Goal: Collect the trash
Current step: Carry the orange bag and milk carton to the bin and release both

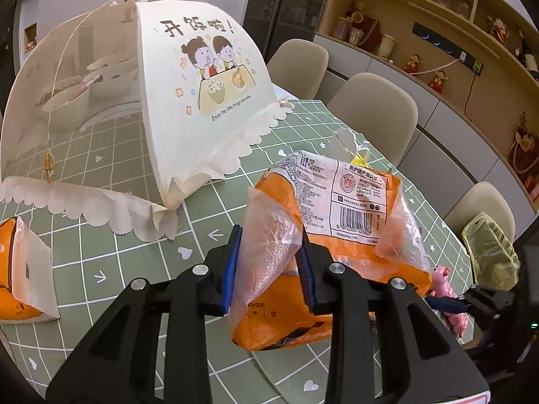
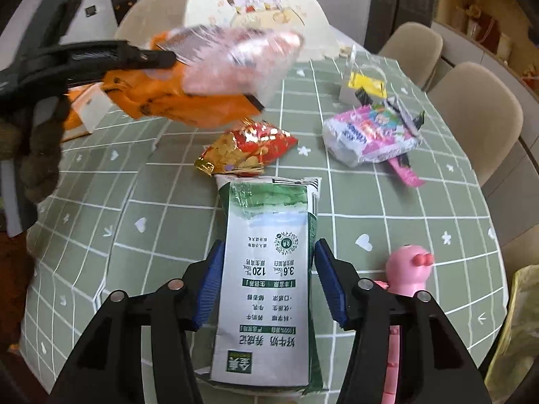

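Left gripper [image 1: 269, 266] was clamped on orange plastic package [image 1: 337, 222], lifted clear of table [image 1: 101, 249] (likely for carrying off). Right gripper [image 2: 269, 282] straddled flattened milk carton [image 2: 269, 276], jaws at its sides, contact unclear. Beyond: one red snack wrapper [image 2: 249, 148], one pink wrapper [image 2: 370, 134], one pink toy [image 2: 407, 269].

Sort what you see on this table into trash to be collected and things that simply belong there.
Trash to collect:
- orange plastic package, held in left hand-held gripper
- milk carton, between right hand-held gripper fingers
- red snack wrapper
- pink wrapper

Just lying about:
- food cover
- pink toy
- tissue box
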`<action>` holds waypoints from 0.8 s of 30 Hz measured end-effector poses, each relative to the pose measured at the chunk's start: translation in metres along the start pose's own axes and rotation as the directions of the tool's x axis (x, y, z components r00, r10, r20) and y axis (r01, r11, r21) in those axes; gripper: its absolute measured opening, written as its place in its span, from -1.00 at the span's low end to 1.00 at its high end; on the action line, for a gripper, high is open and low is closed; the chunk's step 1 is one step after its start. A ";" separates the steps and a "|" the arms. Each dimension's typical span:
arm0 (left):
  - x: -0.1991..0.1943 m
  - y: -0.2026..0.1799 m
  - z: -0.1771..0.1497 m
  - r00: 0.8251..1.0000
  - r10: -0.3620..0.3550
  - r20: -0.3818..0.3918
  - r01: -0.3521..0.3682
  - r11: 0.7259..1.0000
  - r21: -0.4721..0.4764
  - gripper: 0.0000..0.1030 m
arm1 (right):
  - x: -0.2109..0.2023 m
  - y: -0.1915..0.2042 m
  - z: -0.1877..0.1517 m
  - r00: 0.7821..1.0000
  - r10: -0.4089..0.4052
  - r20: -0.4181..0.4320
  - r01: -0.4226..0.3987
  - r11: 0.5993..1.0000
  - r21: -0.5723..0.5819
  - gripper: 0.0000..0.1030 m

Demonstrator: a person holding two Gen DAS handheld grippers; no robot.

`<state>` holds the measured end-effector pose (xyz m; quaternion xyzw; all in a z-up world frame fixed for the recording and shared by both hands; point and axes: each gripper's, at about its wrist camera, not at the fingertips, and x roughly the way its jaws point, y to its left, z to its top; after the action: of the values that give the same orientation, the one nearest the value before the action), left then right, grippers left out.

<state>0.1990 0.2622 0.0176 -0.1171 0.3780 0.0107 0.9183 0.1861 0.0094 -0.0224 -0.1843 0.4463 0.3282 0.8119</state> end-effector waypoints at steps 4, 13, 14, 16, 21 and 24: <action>0.001 -0.013 -0.004 1.000 0.012 0.005 -0.012 0.999 0.048 -0.45 | -0.026 0.001 -0.009 0.999 -0.018 0.046 0.020 0.999 -0.031 -0.03; -0.020 -0.053 -0.017 0.998 -0.006 0.059 -0.003 0.988 0.154 -0.45 | -0.085 -0.025 -0.044 0.988 -0.077 0.134 0.079 0.997 -0.004 -0.03; -0.026 -0.063 -0.021 0.997 -0.013 0.070 0.000 0.983 0.183 -0.45 | -0.093 -0.030 -0.050 0.985 -0.085 0.147 0.085 0.996 0.004 -0.03; -0.033 -0.080 -0.025 0.996 -0.020 0.083 0.001 0.975 0.223 -0.45 | -0.106 -0.039 -0.058 0.982 -0.093 0.164 0.091 0.996 0.019 -0.03; -0.056 -0.142 -0.045 0.989 -0.049 0.143 -0.009 0.924 0.383 -0.45 | -0.134 -0.069 -0.078 0.968 -0.150 0.202 0.141 0.988 0.059 -0.03; -0.060 -0.169 -0.054 0.988 -0.073 0.140 0.006 0.902 0.432 -0.45 | -0.149 -0.085 -0.090 0.959 -0.172 0.224 0.153 0.983 0.100 -0.03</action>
<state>0.1369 0.0900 0.0570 0.0821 0.2972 -0.0827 0.9477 0.1340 -0.1597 0.0561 -0.1475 0.3451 0.2611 0.8894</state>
